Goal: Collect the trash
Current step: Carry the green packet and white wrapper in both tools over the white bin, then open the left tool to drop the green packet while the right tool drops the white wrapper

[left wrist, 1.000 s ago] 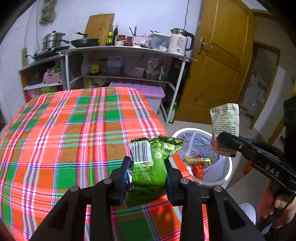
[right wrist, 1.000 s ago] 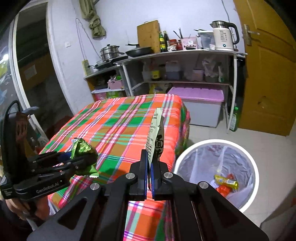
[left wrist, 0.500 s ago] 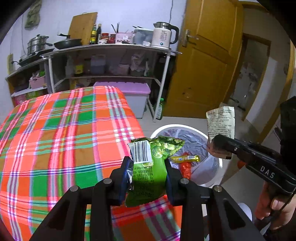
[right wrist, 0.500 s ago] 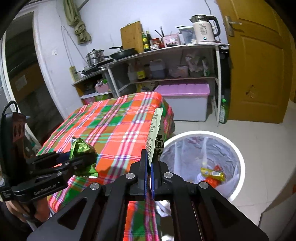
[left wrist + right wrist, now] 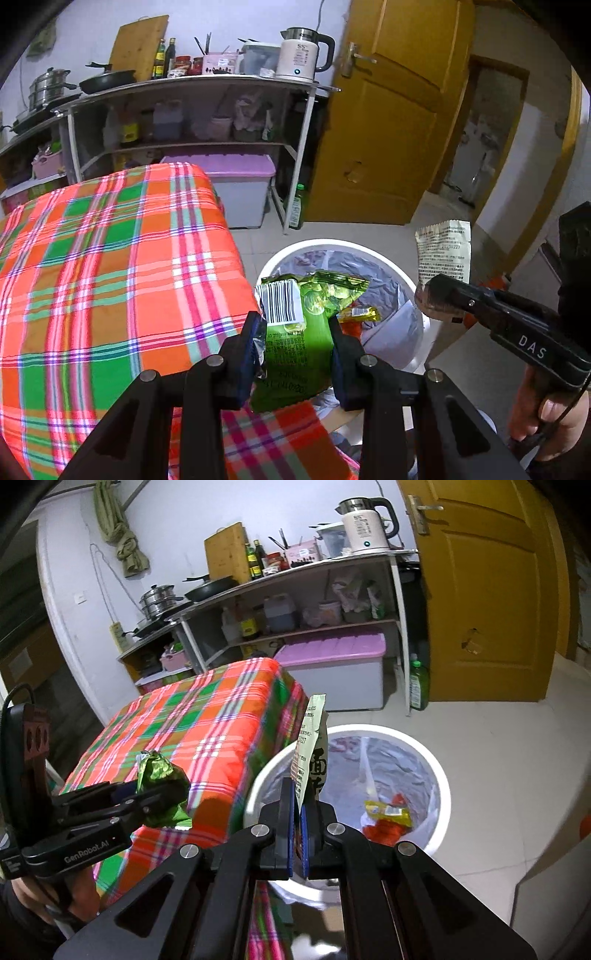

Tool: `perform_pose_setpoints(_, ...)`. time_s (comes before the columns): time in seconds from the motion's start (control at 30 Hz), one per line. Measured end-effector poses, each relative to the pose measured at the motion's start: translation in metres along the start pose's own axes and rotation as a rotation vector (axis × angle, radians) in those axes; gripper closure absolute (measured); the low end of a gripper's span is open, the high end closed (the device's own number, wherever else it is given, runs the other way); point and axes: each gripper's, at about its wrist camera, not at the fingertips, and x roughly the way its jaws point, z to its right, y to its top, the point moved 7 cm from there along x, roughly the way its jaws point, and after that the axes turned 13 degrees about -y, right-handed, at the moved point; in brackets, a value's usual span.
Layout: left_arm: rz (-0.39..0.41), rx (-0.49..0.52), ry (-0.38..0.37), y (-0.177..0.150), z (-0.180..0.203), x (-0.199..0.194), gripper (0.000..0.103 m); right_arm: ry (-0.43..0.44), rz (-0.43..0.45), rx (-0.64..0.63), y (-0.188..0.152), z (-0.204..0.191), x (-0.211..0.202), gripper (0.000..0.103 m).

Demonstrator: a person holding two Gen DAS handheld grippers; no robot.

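Green snack bag (image 5: 295,343) clamped in left claw (image 5: 295,354), pale wrapper (image 5: 312,746) pinched in right claw (image 5: 299,834) above bin (image 5: 439,771)

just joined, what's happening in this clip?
A person is clearing trash with a handheld gripper in each hand. The left gripper is clamped on a green snack bag, the right gripper is shut on a pale printed wrapper. Both are held near the white lined bin beside the plaid-covered table. The bin already holds yellow and red wrappers. Nothing released yet.
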Motion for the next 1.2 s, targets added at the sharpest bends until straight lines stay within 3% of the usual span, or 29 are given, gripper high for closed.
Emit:
perform_pose_setpoints(0.87,-0.125,-0.005,-0.042,-0.007,0.003,0.076,0.069,-0.050,-0.117,0.059,-0.025,0.040,0.050,0.100)
perform_pose_setpoints(1.0,-0.135,-0.018,-0.053,-0.007,0.002,0.079,0.064,-0.063,-0.126,0.066,-0.025,0.042,0.054,0.100)
perform_pose_setpoints(1.07,-0.133,-0.031,-0.059,-0.006,0.000,0.079,0.060,-0.071,-0.121,0.066,-0.024,0.043,0.053,0.091)
perform_pose_setpoints(1.1,-0.132,-0.037,-0.063,-0.006,0.000,0.079,0.056,-0.075,-0.116,0.063,-0.023,0.044,0.052,0.077)
perform_pose_setpoints(1.17,-0.126,-0.049,-0.073,-0.005,-0.001,0.078,0.052,-0.076,-0.108,0.063,-0.023,0.043,0.051,0.059)
perform_pose_setpoints(1.2,-0.124,-0.051,-0.074,-0.004,-0.001,0.077,0.052,-0.077,-0.105,0.063,-0.022,0.042,0.050,0.059)
